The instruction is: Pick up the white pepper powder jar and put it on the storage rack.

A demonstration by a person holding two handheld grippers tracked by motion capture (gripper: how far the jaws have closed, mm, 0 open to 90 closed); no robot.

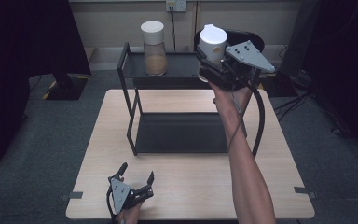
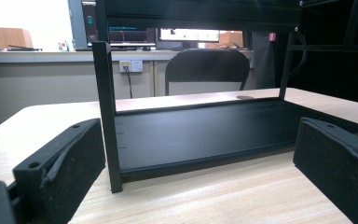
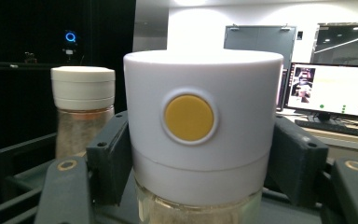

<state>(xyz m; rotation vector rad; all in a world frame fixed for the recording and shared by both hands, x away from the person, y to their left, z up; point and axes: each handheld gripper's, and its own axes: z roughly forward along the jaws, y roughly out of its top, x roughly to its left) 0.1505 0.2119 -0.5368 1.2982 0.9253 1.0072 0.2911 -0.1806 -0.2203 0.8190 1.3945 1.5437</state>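
Jar [image 3: 200, 140] sits clamped in your right claw [image 1: 213, 59] above the rack's [image 1: 177, 65] top shelf; your left claw [image 1: 136, 176] rests released on the table [image 1: 191, 186].

light: even overhead | surroundings: dark | focus: slightly soft

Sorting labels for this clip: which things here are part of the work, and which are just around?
In the work: white-lidded jar in the right hand-held gripper; second jar; black shelf rack.
Just around: left hand-held gripper, idle and open; chair; monitors.
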